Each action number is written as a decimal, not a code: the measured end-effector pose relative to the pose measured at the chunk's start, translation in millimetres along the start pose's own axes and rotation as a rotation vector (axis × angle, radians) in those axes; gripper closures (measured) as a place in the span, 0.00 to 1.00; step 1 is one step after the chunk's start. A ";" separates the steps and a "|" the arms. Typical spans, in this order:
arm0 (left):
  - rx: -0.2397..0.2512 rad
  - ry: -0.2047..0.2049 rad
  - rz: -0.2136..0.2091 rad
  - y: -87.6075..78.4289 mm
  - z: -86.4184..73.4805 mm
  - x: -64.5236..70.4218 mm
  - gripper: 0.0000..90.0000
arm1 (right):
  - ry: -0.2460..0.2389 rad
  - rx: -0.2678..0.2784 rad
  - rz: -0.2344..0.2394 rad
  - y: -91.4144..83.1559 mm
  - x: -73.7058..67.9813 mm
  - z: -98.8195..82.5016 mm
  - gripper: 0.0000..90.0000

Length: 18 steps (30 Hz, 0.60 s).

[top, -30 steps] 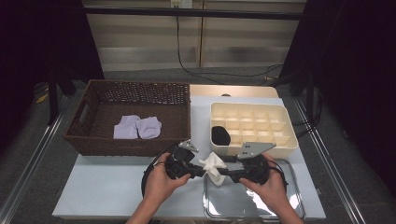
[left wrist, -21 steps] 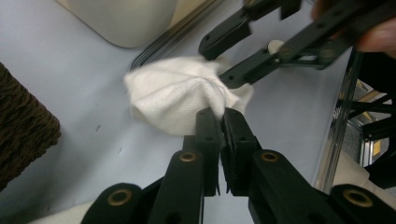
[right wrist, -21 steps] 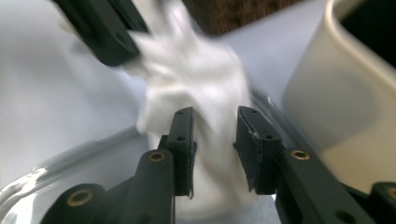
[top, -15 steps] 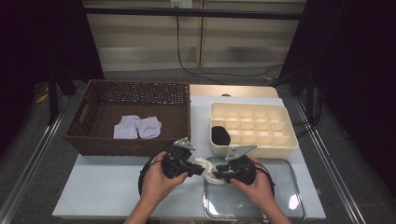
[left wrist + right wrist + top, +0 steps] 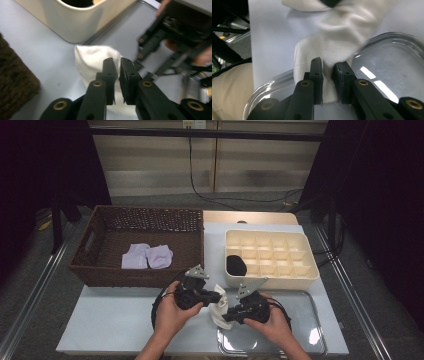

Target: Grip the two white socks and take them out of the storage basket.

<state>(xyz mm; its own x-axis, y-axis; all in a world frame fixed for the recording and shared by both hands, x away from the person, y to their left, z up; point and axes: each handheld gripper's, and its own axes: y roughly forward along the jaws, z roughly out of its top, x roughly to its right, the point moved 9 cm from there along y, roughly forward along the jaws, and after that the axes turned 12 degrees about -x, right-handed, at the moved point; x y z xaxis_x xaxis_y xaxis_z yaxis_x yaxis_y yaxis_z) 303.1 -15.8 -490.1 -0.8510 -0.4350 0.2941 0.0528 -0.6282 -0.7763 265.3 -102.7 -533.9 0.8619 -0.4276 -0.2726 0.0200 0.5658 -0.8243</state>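
A lab-like recording booth: black curtains (image 5: 45, 165), metal floor rails (image 5: 30, 295), pale table (image 5: 115, 320), trailing wall cable (image 5: 210, 195).

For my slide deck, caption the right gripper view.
Right gripper pinching a white cloth at the rim of a clear tray.

The left gripper (image 5: 216, 296) and the right gripper (image 5: 226, 315) are held low, tips nearly meeting, jaws narrowed, the right's just closing.

Black tools (image 5: 216, 296), brass rivets (grey three-cornered plates on top), black cables, bare forearms.
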 end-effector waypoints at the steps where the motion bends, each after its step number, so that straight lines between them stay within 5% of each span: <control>1: -0.004 0.007 0.021 2.9 -0.4 -2.1 0.89 | 0.004 -0.004 0.011 0.0 -1.3 -0.7 0.87; 4: -0.024 0.003 0.032 11.9 -3.5 -5.1 0.80 | 0.013 -0.013 0.018 -1.5 -2.7 -2.9 0.85; 6: -0.035 -0.013 0.059 12.8 -5.3 -9.9 0.65 | 0.021 -0.006 -0.017 -4.6 1.2 -4.7 0.80; 13: -0.023 -0.021 0.079 1.2 -5.2 -12.4 0.55 | 0.149 0.046 -0.072 -23.7 23.6 -13.9 0.71; 16: -0.038 -0.027 0.091 -1.0 -8.6 -15.8 0.55 | 0.140 0.045 -0.162 -33.9 31.1 -13.7 0.71; 18: -0.045 -0.036 0.096 -2.4 -11.0 -18.6 0.55 | 0.153 0.052 -0.159 -37.8 31.0 -11.9 0.72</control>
<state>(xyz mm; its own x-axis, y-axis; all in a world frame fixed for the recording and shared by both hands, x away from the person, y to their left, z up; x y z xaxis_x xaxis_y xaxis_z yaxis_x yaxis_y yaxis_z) 313.0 0.9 -499.9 -0.8240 -0.5149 0.2365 0.1085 -0.5531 -0.8260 285.2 -145.8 -517.1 0.7592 -0.6140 -0.2160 0.1792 0.5161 -0.8376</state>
